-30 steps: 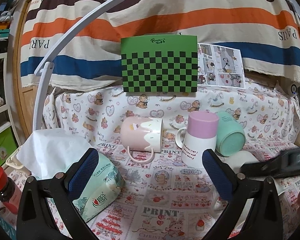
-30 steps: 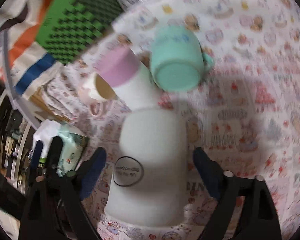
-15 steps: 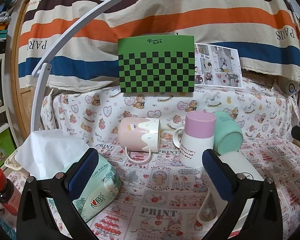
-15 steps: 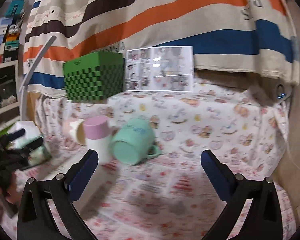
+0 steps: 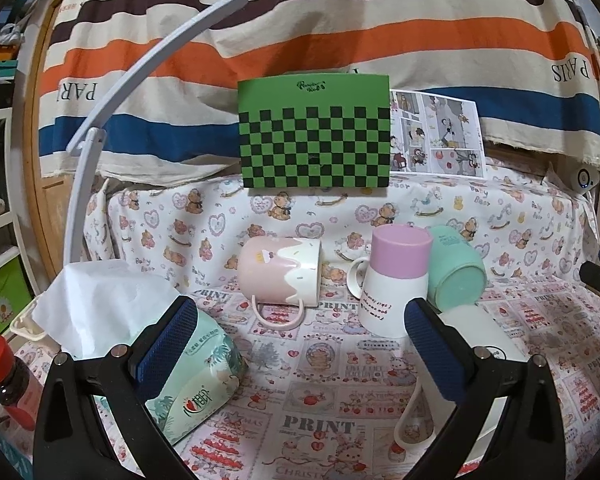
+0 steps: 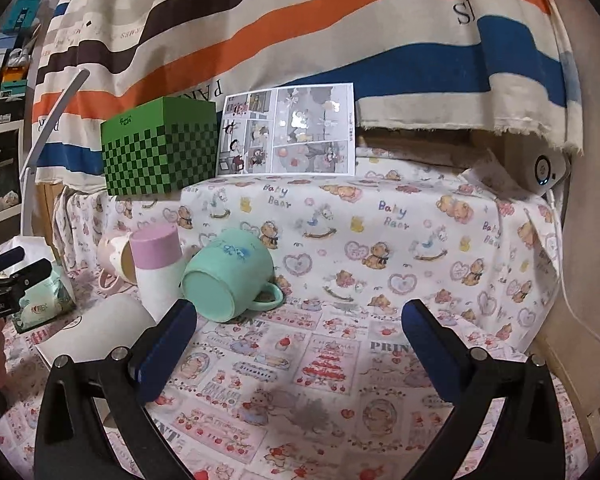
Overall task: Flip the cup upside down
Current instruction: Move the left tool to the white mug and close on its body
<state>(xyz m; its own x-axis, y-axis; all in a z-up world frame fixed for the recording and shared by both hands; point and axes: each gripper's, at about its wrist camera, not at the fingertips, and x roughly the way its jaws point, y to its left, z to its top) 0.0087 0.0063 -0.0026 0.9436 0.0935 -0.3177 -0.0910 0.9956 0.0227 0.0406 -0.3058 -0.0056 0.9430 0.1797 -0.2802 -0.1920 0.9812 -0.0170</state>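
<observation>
I read both grippers as idle. My left gripper (image 5: 300,340) has its jaws spread wide with nothing between them, and my right gripper (image 6: 296,340) is likewise spread and empty, hanging over bare printed cloth (image 6: 340,360).

I take the purple-and-white cup (image 5: 396,280) as my landmark. It stands near the middle of the cloth with its purple end up and its white body flaring toward the cloth, which I judge to be bottom-up, so it looks already flipped. Just to its left the pink cup (image 5: 278,272) lies on its side, handle toward me and mouth pointing at the landmark. Touching or nearly touching the landmark's right side, the teal cup (image 5: 456,276) also lies on its side, its base facing me. In front of the landmark and slightly right, close to my left gripper's right finger, sits the white cup (image 5: 472,340); its flat base faces up with an oval mark on it, so I judge it upside down as well, though my finger hides part of it.

So by my reading two cups are inverted and two are left on their sides. If the task means one cup only, it may be finished; I cannot tell which. Far left of the landmark are a tissue pack (image 5: 192,384) and a red-capped bottle (image 5: 8,380).
</observation>
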